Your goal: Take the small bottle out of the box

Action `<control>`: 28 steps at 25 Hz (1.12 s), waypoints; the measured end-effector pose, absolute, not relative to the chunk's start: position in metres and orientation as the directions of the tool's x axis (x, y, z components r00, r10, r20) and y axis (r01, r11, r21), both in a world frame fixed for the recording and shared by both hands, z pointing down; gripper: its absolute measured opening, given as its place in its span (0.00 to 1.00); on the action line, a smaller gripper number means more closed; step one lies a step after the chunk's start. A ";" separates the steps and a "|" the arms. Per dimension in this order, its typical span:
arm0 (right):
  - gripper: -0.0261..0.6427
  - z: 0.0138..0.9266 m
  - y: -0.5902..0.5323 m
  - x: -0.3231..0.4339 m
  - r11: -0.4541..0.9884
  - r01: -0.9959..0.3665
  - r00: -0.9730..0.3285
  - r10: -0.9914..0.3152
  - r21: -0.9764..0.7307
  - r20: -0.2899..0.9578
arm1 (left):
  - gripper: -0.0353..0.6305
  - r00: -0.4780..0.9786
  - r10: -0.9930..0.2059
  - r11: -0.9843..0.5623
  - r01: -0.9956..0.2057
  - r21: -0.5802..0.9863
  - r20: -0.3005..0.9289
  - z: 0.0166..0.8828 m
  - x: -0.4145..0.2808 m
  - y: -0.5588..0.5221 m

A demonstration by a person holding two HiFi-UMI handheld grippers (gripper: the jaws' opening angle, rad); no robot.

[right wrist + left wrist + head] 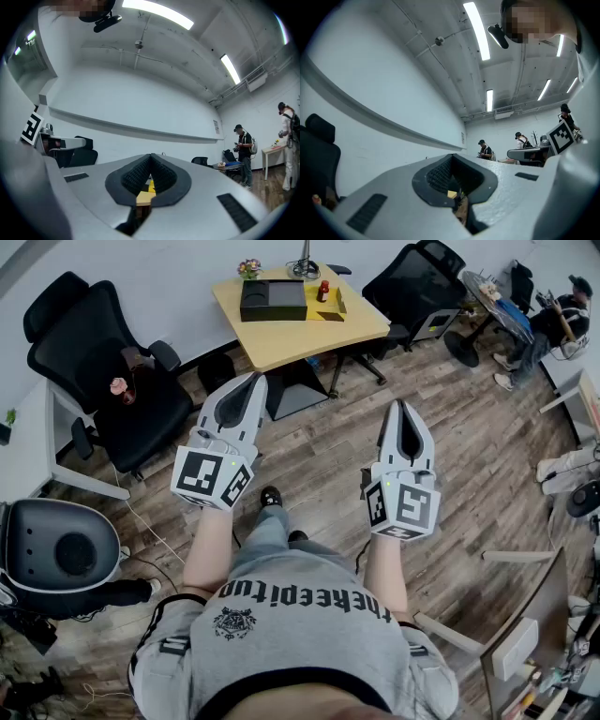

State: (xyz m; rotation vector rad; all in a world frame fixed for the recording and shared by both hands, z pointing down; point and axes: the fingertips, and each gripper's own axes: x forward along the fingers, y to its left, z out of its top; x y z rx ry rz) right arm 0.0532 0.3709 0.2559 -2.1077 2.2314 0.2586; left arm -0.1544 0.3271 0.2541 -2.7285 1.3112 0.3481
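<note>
The small bottle [323, 291] (red, and too far off for its cap to be made out) is seen on the yellow table [281, 338] at 12 o'clock. It is set at the 3 o'clock side of a black box [273, 300] and against a low yellow box [334, 306]. Whether it stands inside the yellow one cannot be told from here. A small bunch of flowers [249, 267] is placed at the black box's 11 o'clock.

The left gripper [256, 381] and the right gripper [401, 407] are held side by side, well apart from the table. Each is clenched on nothing, its jaws pressed together. The reach is judged not yet begun.

If the jaws are not parted before the table is reached, the bottle is likely to be knocked over or shoved against the black box. A light box may be dragged along with the bottle unless it is steadied by the other gripper. The flowers could be brushed by a wide sweep from the left.

The table's near edge is flanked by a black office chair [103, 362] at 10 o'clock and a second chair [417, 282] at 1 o'clock. Between them, bare wooden floor [469, 456] is left open for a straight approach.
</note>
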 end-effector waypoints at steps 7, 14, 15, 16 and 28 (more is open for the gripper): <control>0.04 0.257 0.367 0.052 0.056 -0.995 -0.069 -0.985 0.081 -0.157 | 0.06 0.606 -0.758 -0.627 -0.779 0.012 -0.243 0.253 -0.153 0.324; 0.04 0.258 0.348 0.056 0.055 -0.994 -0.070 -0.986 0.098 -0.154 | 0.06 0.615 -0.752 -0.636 -0.772 0.015 -0.240 0.255 -0.146 0.304; 0.04 0.258 0.345 0.057 0.061 -0.993 -0.076 -0.984 0.098 -0.159 | 0.06 0.614 -0.752 -0.636 -0.772 0.017 -0.240 0.256 -0.145 0.301; 0.04 0.259 0.341 0.058 0.069 -0.993 -0.084 -0.983 0.095 -0.162 | 0.06 0.612 -0.753 -0.634 -0.773 0.021 -0.242 0.257 -0.144 0.297; 0.04 0.257 0.253 0.079 0.076 -0.995 -0.085 -0.982 0.061 -0.167 | 0.06 0.599 -0.761 -0.625 -0.780 0.035 -0.249 0.254 -0.125 0.205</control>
